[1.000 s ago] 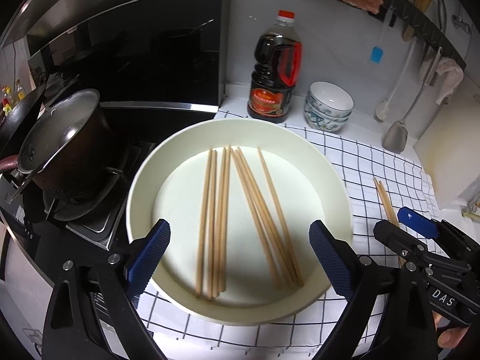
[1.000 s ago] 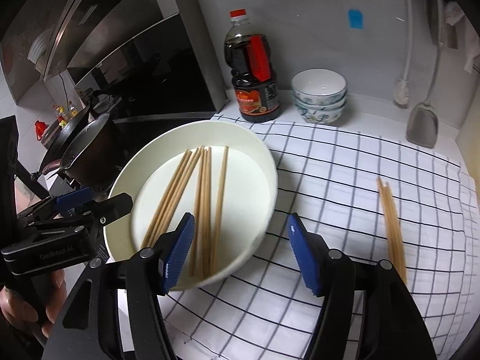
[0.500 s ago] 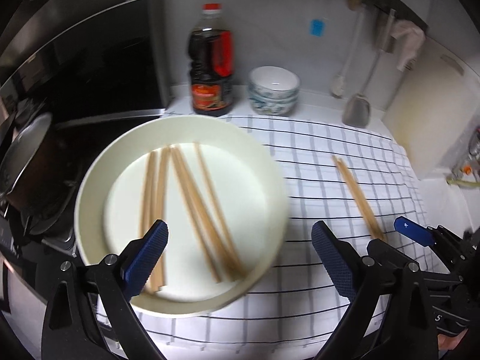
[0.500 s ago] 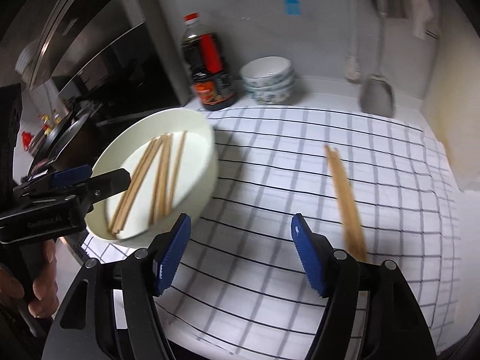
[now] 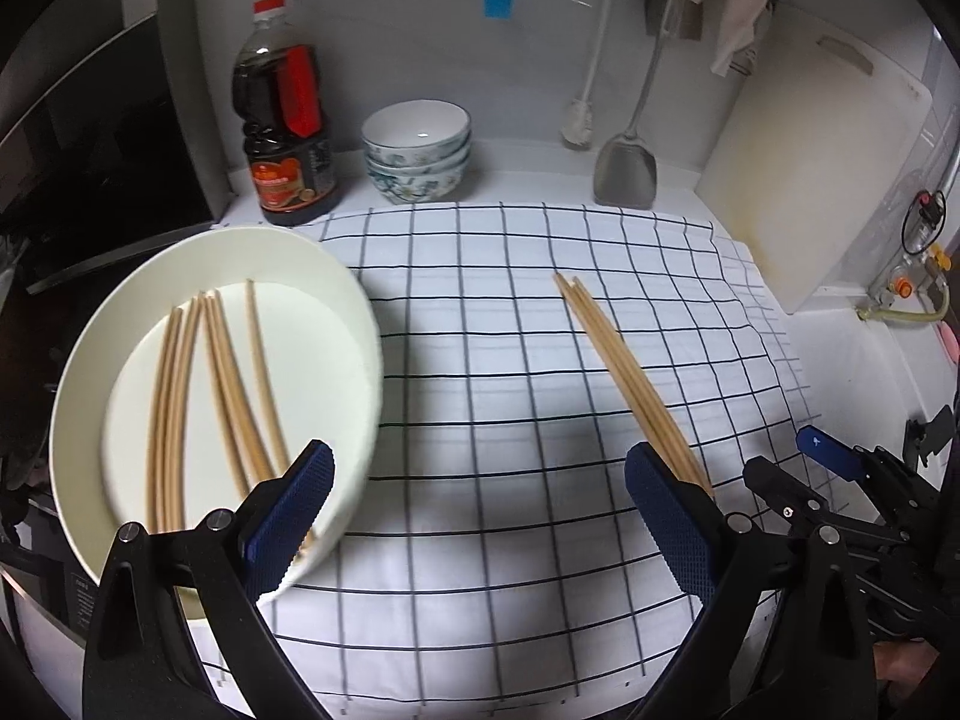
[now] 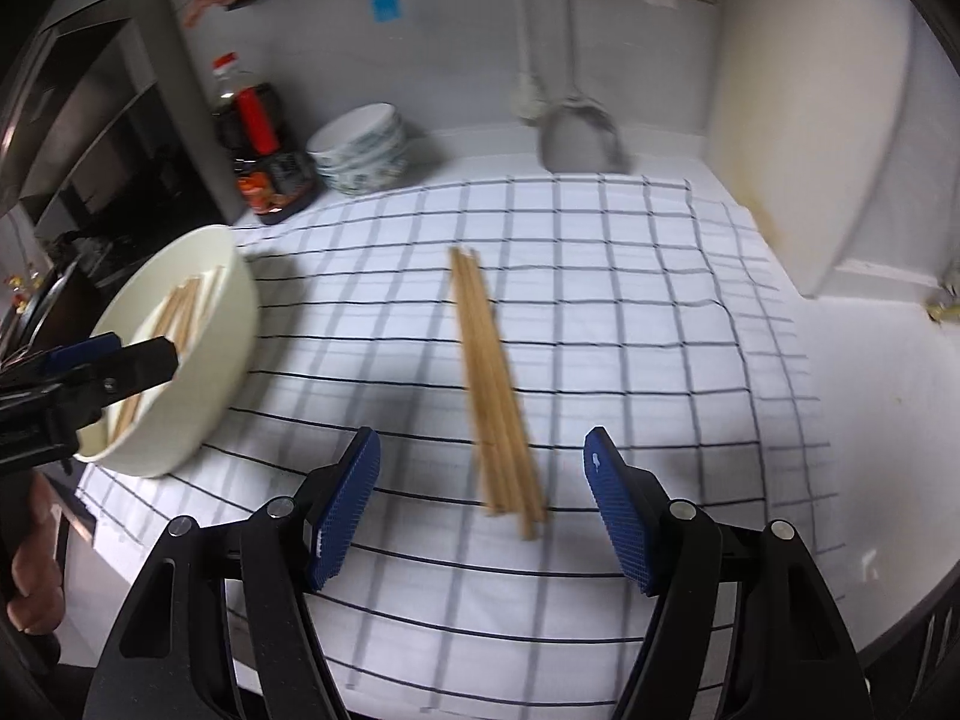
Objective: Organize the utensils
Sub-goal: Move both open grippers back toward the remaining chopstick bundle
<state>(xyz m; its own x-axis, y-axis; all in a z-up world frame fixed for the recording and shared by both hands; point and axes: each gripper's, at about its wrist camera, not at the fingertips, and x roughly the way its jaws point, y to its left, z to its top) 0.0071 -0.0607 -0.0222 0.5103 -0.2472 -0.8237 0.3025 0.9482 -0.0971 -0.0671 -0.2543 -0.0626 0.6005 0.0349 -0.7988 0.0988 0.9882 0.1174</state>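
Chopsticks on the cloth (image 6: 495, 390): small bundle of wooden sticks lying straight on the checked cloth (image 5: 510, 360), well apart from the dish, near ends almost between the right gripper's pads.
Chopsticks in the dish (image 5: 210, 384): a loose fan of several more, lying flat on the bottom of the white dish (image 5: 354, 312).
White dish: sits at the left edge of the cloth, right next to the dark stove side; kinda blurry in both views.
Right gripper (image 6: 480, 510): blue pads wide apart, nothing pinched, hanging over the near end of the loose bundle. Can't tell if the pads touch the cloth.
Left gripper (image 5: 480, 522): also spread wide and holding nothing; left pad overlaps the dish rim in its own view, right pad sits in front of the bundle's near end.
Hand (image 6: 30, 570): fingers wrapped round the left gripper's handle, seen at the far left of the right camera.
Back of the counter: soy sauce bottle (image 5: 285, 114) with red cap, stack of patterned bowls (image 5: 417, 150) just beside it.
Wall: metal spatula (image 5: 624, 168) and a white brush (image 5: 579, 126) hanging, rag (image 5: 729, 12) up on the rail.
Right side: white cutting board (image 5: 810, 180) leaning upright against the wall.
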